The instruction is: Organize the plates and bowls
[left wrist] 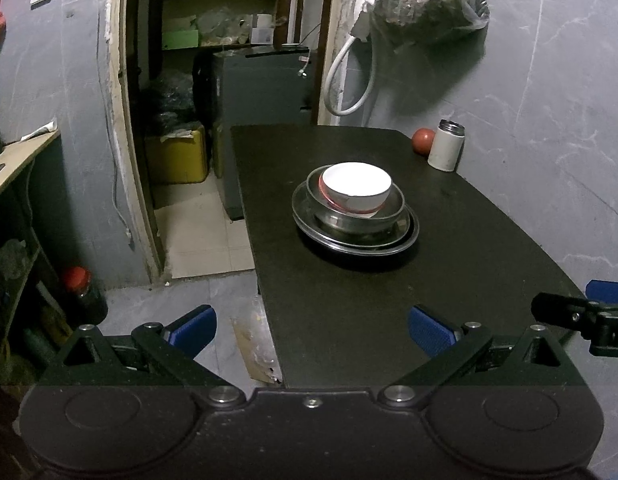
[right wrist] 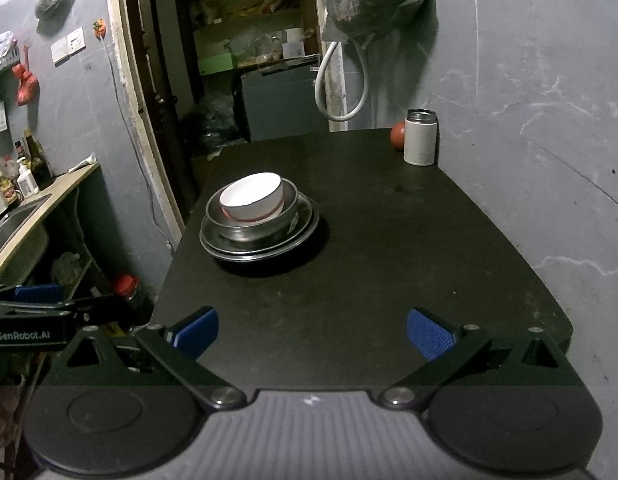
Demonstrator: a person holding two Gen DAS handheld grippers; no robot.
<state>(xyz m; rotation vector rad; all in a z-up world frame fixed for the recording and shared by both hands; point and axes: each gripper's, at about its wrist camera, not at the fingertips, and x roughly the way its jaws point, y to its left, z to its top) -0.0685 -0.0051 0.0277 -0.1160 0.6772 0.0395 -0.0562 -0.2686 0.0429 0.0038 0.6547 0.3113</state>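
Observation:
A white bowl (left wrist: 357,188) (right wrist: 254,197) with a red band sits tilted inside a steel bowl (left wrist: 389,210) (right wrist: 245,228), which rests on stacked steel plates (left wrist: 405,236) (right wrist: 265,246) on the black table (left wrist: 389,320) (right wrist: 369,272). My left gripper (left wrist: 312,330) stands open at the table's near left edge, well short of the stack, with nothing between its blue pads. My right gripper (right wrist: 312,332) is open too, over the near edge, with the stack ahead and to its left. Each gripper shows at the side of the other's view.
A white flask (left wrist: 445,145) (right wrist: 420,137) and a red round fruit (left wrist: 423,141) (right wrist: 398,135) stand at the table's far right by the grey wall. Left of the table are a doorway with shelves, a counter with a sink (right wrist: 13,220) and a red-capped jar (left wrist: 82,292).

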